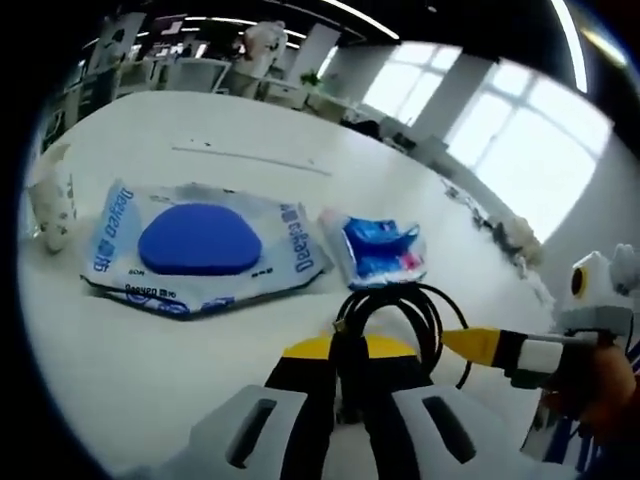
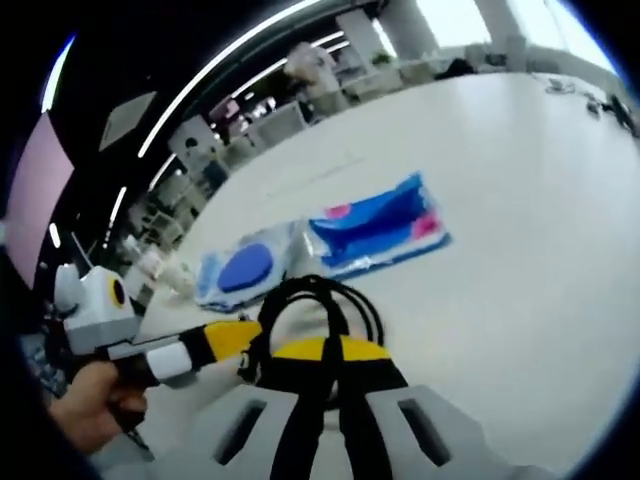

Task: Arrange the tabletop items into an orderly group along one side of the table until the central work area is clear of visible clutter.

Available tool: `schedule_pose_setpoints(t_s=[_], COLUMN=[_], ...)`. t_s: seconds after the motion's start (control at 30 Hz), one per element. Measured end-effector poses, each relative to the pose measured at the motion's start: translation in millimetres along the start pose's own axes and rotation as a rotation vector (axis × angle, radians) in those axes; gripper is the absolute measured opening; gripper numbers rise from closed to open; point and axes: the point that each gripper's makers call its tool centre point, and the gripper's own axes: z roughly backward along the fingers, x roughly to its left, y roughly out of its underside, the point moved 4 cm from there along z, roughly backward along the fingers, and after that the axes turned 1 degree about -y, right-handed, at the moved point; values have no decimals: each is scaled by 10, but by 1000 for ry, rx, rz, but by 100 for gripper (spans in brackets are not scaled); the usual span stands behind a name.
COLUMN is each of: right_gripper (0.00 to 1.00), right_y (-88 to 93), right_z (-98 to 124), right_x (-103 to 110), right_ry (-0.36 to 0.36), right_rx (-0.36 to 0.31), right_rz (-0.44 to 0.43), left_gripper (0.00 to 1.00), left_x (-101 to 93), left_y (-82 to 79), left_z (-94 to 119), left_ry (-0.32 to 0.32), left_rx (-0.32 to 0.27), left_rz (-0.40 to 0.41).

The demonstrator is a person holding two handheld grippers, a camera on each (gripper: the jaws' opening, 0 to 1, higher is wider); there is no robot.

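A coiled black cable (image 1: 428,305) hangs just over the white table (image 1: 240,125). My left gripper (image 1: 347,345) is shut on the coil's near side, its yellow tips pressed together. My right gripper (image 1: 466,343) comes in from the right, its yellow tip against the coil. In the right gripper view the same cable (image 2: 300,285) loops up from my right gripper (image 2: 325,350), which is shut on it, while the left gripper (image 2: 233,338) meets it from the left. Beyond lie a wet-wipes pack with a blue lid (image 1: 200,240) (image 2: 245,268) and a blue-and-white packet (image 1: 380,250) (image 2: 380,225).
A small white crumpled item (image 1: 50,200) stands at the table's left edge, past the wipes. A hand (image 2: 85,405) holds the left gripper. Desks and chairs (image 1: 200,70) fill the room behind, with windows (image 1: 500,130) to the right. Bare tabletop (image 2: 530,220) stretches right of the packet.
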Motion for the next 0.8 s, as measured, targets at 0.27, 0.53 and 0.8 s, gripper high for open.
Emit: schedule_pose_setpoints(t_s=[0.27,0.53,0.8], right_gripper=[0,0,0], right_y=[9,59,91], right_z=[-67,-134,-199], right_x=[81,81,51], right_ry=[-20,-22,-16], right_rx=[8,35,54], right_rz=[-12,-30,-43], left_gripper=[6,7,7], left_x=[111,177,216], left_y=[-19,33,63], left_z=[3,-37,-76], left_ry=[-19,-38,-58], left_rx=[18,45,68], left_rz=[5,8,7])
